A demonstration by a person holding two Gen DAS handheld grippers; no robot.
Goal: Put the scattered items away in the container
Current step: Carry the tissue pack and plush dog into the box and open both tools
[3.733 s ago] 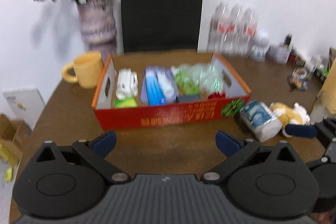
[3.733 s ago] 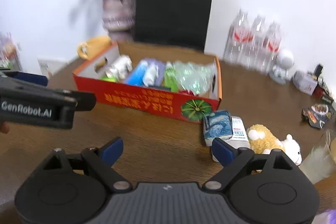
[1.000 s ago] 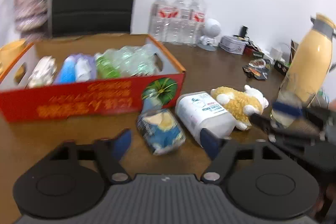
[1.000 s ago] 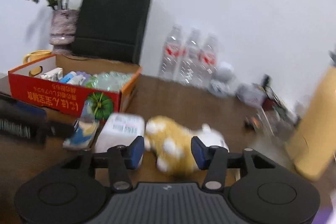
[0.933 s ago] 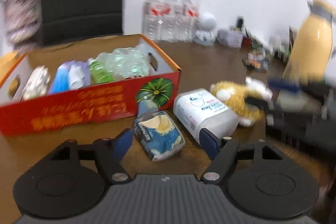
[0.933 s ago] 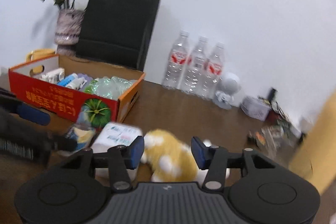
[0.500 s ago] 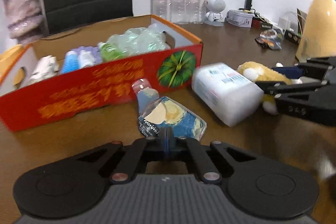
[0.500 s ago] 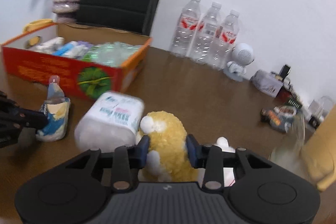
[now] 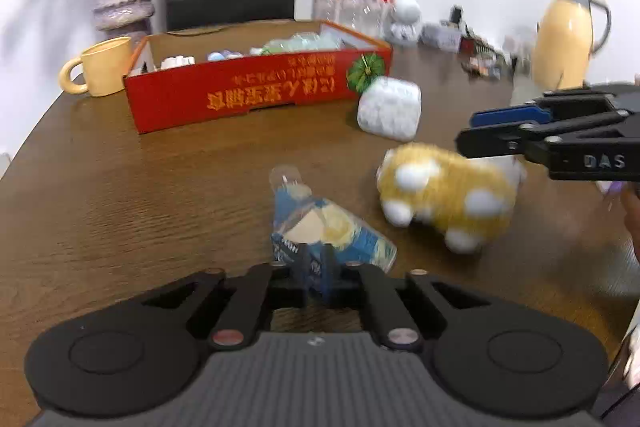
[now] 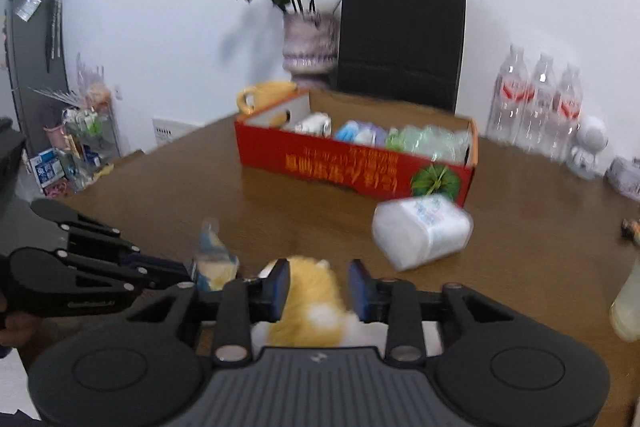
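- Left gripper [image 9: 316, 269] pinching blue snack pouch [image 9: 328, 227], jaws just reopened slightly, dragged back from red box [image 9: 256, 95].
- Right gripper [image 10: 318, 291] clamped on plush toy [image 10: 310, 301], likewise pulled back from the box; both ready for boxing.

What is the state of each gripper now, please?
Left gripper: closed on the blue and yellow plastic packet.
Right gripper: closed on the yellow and white plush toy.

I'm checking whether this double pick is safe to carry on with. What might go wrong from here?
The left gripper pinches only the blue pouch's crinkly edge, so it may slip. The plush toy in the right gripper is bulky, and the red box looks nearly full. The tissue pack could get knocked.
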